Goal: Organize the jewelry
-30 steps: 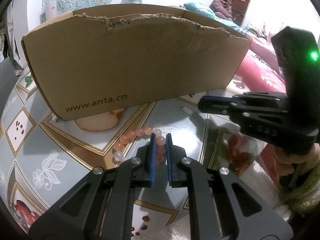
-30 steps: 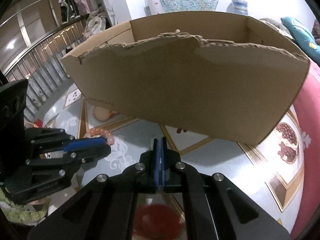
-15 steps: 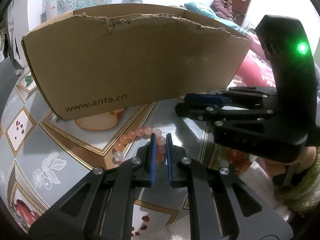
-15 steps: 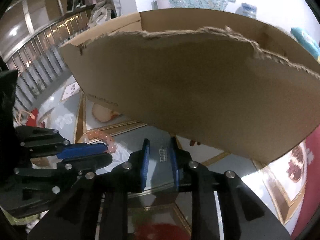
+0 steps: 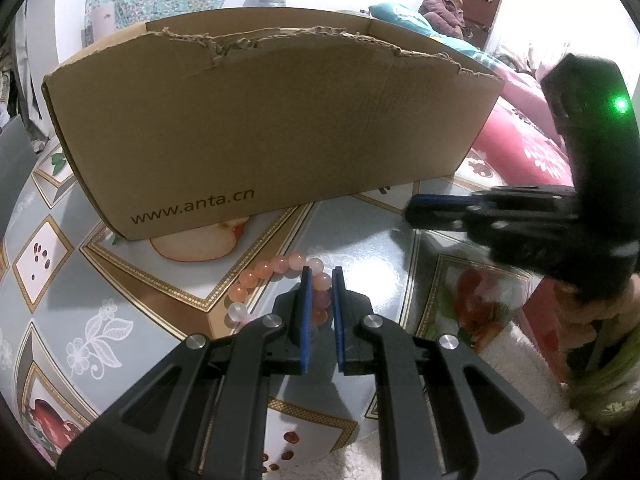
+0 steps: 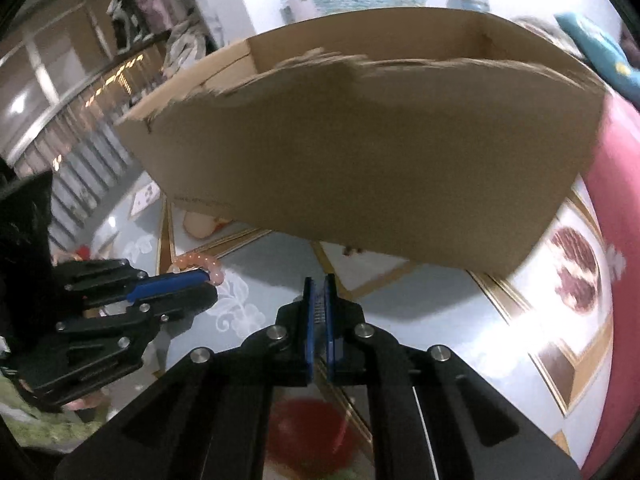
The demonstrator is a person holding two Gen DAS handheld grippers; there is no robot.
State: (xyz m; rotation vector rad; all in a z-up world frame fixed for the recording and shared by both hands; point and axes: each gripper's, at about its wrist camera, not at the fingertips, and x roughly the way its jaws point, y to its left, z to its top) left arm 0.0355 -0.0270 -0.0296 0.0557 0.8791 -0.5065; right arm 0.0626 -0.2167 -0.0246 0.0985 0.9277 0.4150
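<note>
A pink and peach bead bracelet (image 5: 264,270) lies on the patterned tabletop (image 5: 60,300) in front of a torn cardboard box (image 5: 260,128). My left gripper (image 5: 320,276) is shut on the bracelet's near side, beads showing between its blue pads. From the right wrist, the left gripper (image 6: 212,280) and bracelet (image 6: 200,260) sit low on the left. My right gripper (image 6: 319,284) is closing on a small silver ridged clip (image 6: 319,308), which is pinched between its pads just above the table. In the left wrist view the right gripper (image 5: 416,204) reaches in from the right, blurred, and the clip is hidden.
The box (image 6: 380,140) is open-topped and stands close behind both grippers. A red bedspread (image 5: 528,148) lies right of the table, and a person (image 5: 448,0) sits far back. White fluffy fabric (image 5: 520,360) edges the table's near right. A metal railing (image 6: 72,168) runs at left.
The right gripper went from shut to open around the silver clip on the table, then closed on it, and has drawn back to the right. The left gripper and bracelet have not moved.
</note>
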